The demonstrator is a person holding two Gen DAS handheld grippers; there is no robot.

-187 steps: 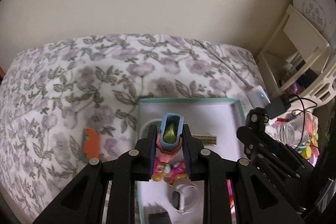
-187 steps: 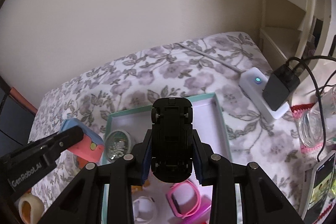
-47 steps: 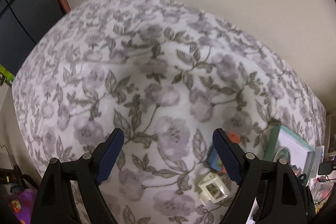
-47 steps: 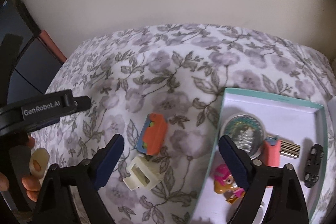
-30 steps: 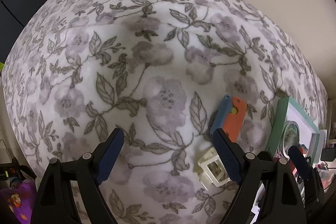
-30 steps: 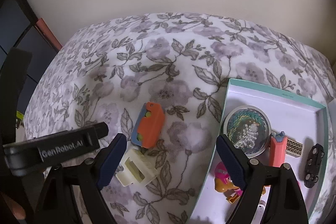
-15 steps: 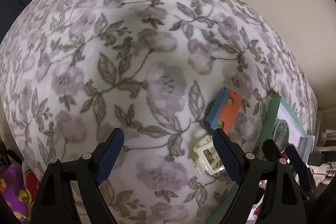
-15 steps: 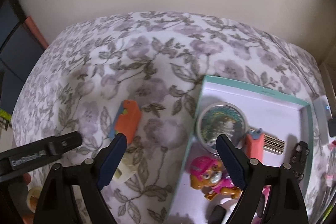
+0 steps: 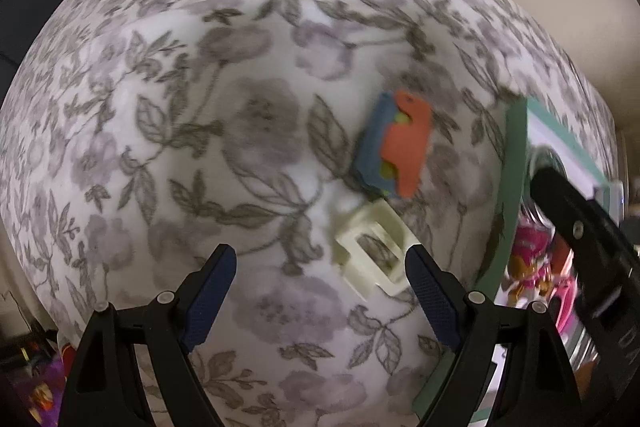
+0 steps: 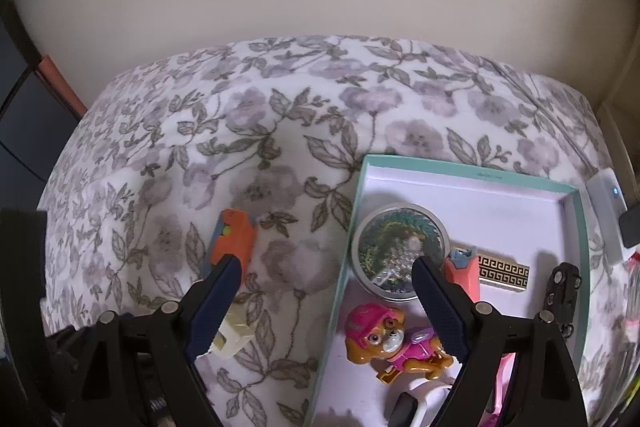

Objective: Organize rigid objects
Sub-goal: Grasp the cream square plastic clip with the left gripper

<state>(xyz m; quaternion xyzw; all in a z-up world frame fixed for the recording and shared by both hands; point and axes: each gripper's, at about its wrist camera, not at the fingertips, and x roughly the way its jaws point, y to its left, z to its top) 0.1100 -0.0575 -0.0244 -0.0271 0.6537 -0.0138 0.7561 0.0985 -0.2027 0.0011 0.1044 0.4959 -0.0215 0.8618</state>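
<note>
My left gripper is spread wide with nothing in it, pointing down at the bedspread, and my right gripper is just as wide and empty, hanging over the near left edge of the teal box.

Looks to me like I'm in the pick-up-the-leftovers stage. The cream clip thing sits right by my left gripper's right-hand finger, not quite between the jaws. So the next move is probably shifting that gripper over to centre on it, dropping down, then squeezing. It's hollow, so I'd grab across the solid sides.

Just past it is the orange and blue toy, close to the clip; can't tell if they touch.

Count: two things still loose on the floral blanket. In the box I can make out one round tin, one pup figure, one pink and blue piece, one gold patterned bar, one black toy car. There's more at the near edge, but it's cut off.
</note>
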